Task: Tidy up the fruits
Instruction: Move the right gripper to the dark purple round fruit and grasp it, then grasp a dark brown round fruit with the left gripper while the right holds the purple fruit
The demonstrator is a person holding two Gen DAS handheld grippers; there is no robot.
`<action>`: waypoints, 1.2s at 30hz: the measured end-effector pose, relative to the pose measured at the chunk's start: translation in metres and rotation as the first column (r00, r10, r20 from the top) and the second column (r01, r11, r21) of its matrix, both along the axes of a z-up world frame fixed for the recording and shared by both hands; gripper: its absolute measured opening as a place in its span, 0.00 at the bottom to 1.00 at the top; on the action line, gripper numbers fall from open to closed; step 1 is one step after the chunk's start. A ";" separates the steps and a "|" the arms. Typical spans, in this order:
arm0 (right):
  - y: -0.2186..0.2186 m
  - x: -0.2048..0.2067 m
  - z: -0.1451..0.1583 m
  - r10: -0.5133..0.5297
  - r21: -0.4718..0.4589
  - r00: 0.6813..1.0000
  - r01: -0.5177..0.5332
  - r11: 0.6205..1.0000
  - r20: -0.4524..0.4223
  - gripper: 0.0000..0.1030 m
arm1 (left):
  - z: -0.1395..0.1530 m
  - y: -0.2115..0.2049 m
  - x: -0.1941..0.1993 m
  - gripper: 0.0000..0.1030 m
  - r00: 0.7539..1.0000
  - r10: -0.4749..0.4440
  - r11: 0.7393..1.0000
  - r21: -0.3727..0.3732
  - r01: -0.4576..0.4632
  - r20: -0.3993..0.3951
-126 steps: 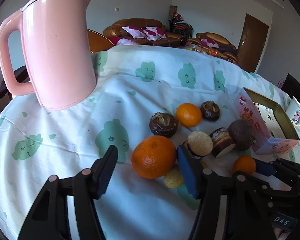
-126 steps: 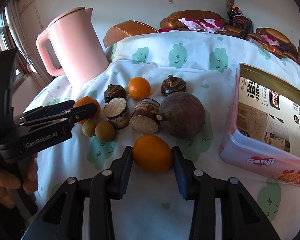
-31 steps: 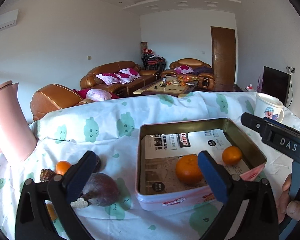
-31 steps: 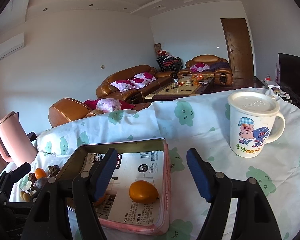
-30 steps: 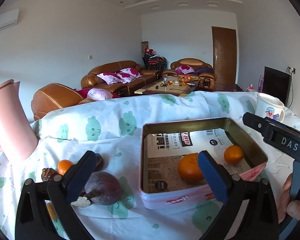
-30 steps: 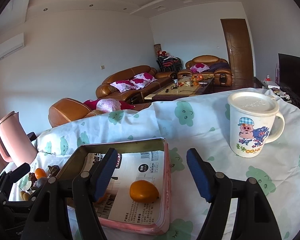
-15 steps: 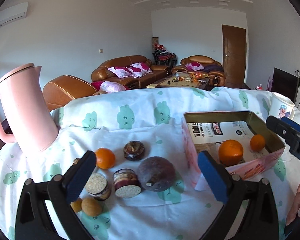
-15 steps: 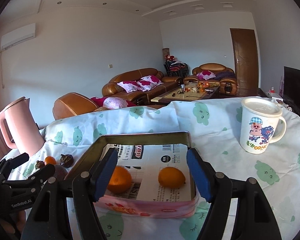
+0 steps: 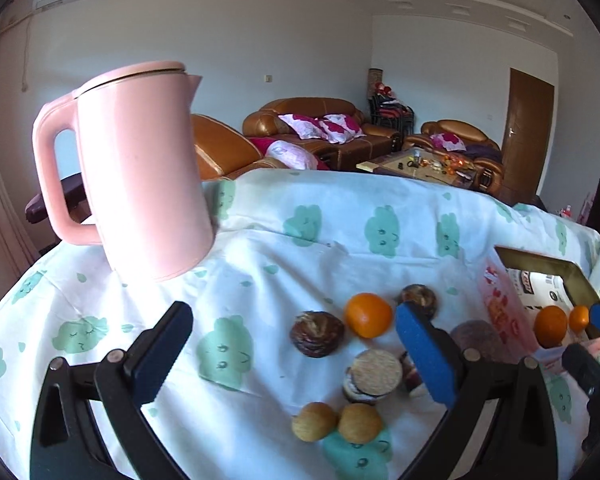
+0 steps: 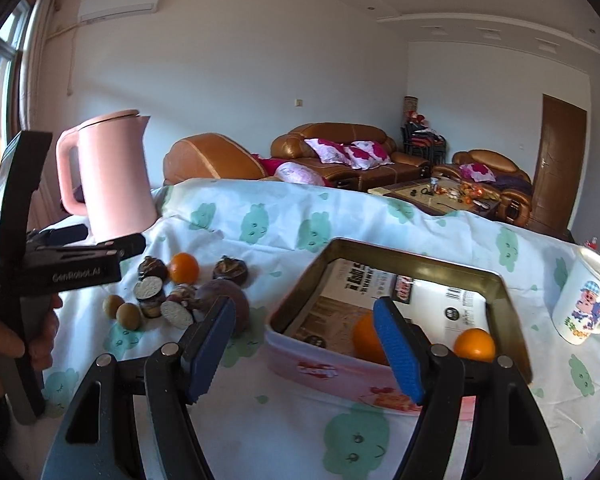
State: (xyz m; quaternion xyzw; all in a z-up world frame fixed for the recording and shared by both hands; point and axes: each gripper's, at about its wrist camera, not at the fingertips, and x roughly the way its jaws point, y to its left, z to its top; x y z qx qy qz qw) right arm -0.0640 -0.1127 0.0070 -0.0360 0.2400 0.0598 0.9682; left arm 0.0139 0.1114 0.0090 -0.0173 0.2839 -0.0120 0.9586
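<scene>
Two oranges already sit inside the tin on the right of the table, one near its front wall and a smaller one beside it toward the right corner, so the sorting is under way but far from finished. Out on the cloud-print cloth to the left of the tin, plenty is waiting: one small orange at the far side of the pile, a big dark purple fruit nearest the tin, several dark brown knobbly pieces, a couple with pale cut faces, and two little tan round ones at the near edge. The left gripper hangs over the cloth just left of that pile, fingers spread wide with nothing between them. The right gripper hovers by the tin's near left corner, fingers also well apart and empty. A pink kettle stands far left and a cartoon mug far right, both clear of the action. By my reckoning the loose orange looks the likeliest next pick, with most of the pile yet to be placed
</scene>
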 end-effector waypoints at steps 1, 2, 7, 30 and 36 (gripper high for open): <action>0.009 0.003 -0.001 0.023 -0.021 1.000 -0.023 1.000 -0.011 0.71 | 0.000 0.008 0.002 1.00 1.000 0.017 1.000 -0.012 -0.018 -0.002; 0.018 0.006 -0.003 0.045 -0.046 0.999 -0.046 0.998 -0.021 0.71 | 0.001 0.014 0.003 1.00 0.999 0.033 0.999 -0.019 -0.033 -0.003; 0.055 0.032 -0.018 0.117 -0.167 0.985 -0.137 0.976 -0.128 0.71 | 0.000 0.037 0.009 1.00 0.997 0.081 0.997 -0.009 -0.081 -0.005; 0.081 0.088 -0.038 0.138 -0.265 0.957 -0.206 0.942 -0.254 0.50 | -0.001 0.059 0.018 1.00 0.990 0.136 0.991 0.005 -0.136 -0.046; 0.041 0.059 -0.010 0.117 0.031 0.987 -0.114 0.993 -0.114 0.50 | -0.011 0.033 0.027 0.93 0.997 -0.022 1.000 0.005 0.022 -0.073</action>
